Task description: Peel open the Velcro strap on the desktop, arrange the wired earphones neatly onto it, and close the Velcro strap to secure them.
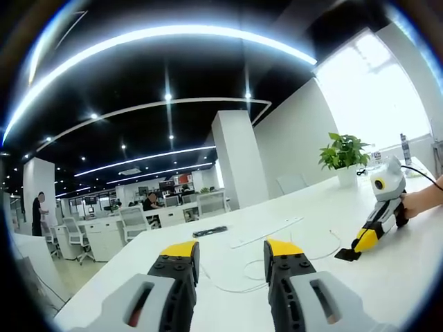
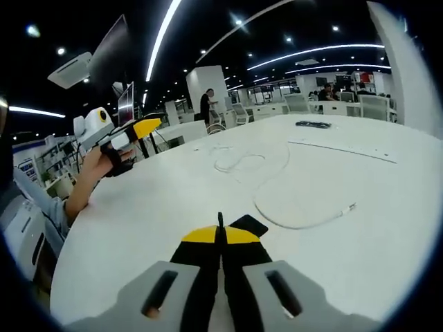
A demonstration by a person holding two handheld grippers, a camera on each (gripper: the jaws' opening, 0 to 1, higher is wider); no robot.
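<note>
Left gripper view: left claw (image 1: 232, 257) wide, raised | right claw (image 2: 221, 235) pinching Velcro strap (image 2: 248, 225) on table (image 2: 360, 228)

I see the Velcro strap (image 2: 248, 225) as a small black piece, one end caught between the tips of my right gripper (image 2: 221, 234), the rest lying flat on the white desktop (image 2: 387, 228) just to the right of the tips. From my left gripper view the same strap (image 1: 347, 254) shows as a dark tab at that gripper's tips. The wired earphones (image 2: 277, 187) are white and thin, sprawled loose on the desktop: a tangle of loops farther off, then a long curve running to a plug end near the strap.
</note>
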